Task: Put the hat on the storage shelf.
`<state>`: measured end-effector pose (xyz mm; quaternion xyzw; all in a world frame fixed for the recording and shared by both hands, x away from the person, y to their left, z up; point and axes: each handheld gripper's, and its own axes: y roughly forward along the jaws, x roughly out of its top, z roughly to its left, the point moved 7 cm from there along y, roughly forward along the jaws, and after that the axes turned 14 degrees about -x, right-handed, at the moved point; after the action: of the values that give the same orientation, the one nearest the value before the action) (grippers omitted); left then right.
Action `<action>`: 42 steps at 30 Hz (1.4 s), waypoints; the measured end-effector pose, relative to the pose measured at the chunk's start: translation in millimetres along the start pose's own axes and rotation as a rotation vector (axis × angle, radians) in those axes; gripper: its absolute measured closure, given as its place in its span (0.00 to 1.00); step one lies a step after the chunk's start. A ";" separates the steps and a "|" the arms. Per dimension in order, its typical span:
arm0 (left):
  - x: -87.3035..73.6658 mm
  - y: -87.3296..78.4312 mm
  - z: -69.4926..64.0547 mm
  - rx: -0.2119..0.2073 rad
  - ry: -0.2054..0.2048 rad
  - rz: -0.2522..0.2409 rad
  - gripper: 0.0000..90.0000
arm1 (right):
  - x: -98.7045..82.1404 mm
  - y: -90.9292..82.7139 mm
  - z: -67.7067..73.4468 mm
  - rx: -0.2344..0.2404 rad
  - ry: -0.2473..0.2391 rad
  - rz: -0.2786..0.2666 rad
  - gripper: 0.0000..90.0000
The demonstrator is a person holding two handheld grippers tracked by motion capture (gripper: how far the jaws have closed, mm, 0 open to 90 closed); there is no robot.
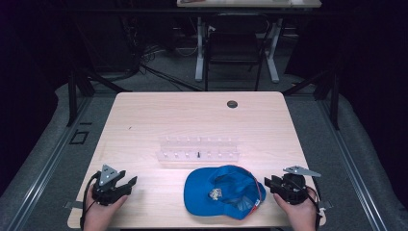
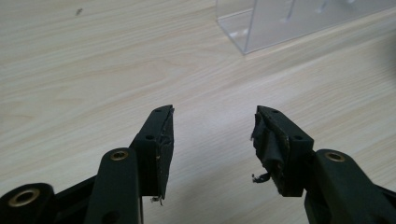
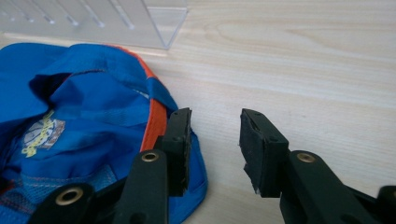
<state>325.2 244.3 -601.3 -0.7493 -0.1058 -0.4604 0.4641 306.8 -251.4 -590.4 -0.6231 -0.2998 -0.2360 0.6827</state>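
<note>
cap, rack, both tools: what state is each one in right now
cap: upside down on the table, inside facing up, held by nothing
clear rack: standing on the table behind the cap, one dark peg among pale ones
left tool: open, nothing between the jaws
right tool: open, empty, beside the cap's edge

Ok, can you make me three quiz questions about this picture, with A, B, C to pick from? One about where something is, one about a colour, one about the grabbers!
1. Where does the cap lie?
A. Between the two grippers
B. On the floor
C. On top of the clear rack

2. What colour is most of the cap?
A. Green
B. Blue
C. Yellow

3. How are the right gripper jaws?
A. Shut on the cap
B. Shut on nothing
C. Open

Answers:
1 A, it sits on the table between the left gripper and the right one.
2 B, its cloth is blue with an orange edge.
3 C, a bare gap shows between them.
</note>
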 end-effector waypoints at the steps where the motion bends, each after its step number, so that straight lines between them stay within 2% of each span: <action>1: -0.2 1.1 -0.6 -0.015 -0.010 -0.002 0.54 | -0.6 1.4 0.9 0.005 0.005 0.002 0.71; 4: -0.2 2.4 -1.5 -0.022 -0.011 -0.007 0.55 | -1.4 3.6 2.2 0.000 -0.002 0.006 0.73; 7: -1.2 4.4 -6.5 -0.071 -0.019 -0.013 0.57 | -2.9 4.6 3.9 0.001 -0.018 0.021 0.76; 10: -1.9 6.1 -9.1 -0.079 -0.006 -0.001 0.58 | -5.3 4.2 6.0 -0.006 -0.032 0.031 0.76; 13: -1.2 6.5 -10.7 -0.090 0.001 0.003 0.57 | -6.0 1.8 8.2 0.014 -0.033 0.040 0.76; 16: -1.6 6.8 -11.8 -0.084 0.011 0.015 0.58 | -9.2 2.7 9.7 0.015 -0.050 0.051 0.77; 22: -2.0 5.5 -11.1 -0.077 0.014 0.021 0.58 | -9.4 0.9 9.9 0.038 -0.015 0.067 0.77; 25: -3.0 4.3 -10.7 -0.078 0.008 0.020 0.58 | -11.7 0.5 11.6 0.059 -0.011 0.099 0.76; 33: -4.0 2.2 -10.6 -0.076 0.000 0.018 0.58 | -14.5 5.1 15.4 0.045 -0.029 0.125 0.75; 35: -4.2 3.7 -11.9 -0.083 0.007 0.026 0.58 | -15.1 8.4 13.9 0.025 -0.042 0.131 0.73; 39: -3.7 4.9 -13.9 -0.087 0.022 0.036 0.57 | -16.2 15.0 13.6 0.027 -0.044 0.154 0.71; 42: -3.3 5.4 -13.9 -0.088 0.015 0.025 0.57 | -16.3 17.7 15.4 0.030 -0.051 0.165 0.71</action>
<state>318.3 231.2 -605.1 -0.7669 -0.0725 -0.4643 0.4372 305.8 -235.0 -613.7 -0.6413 -0.2682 -0.1584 0.7012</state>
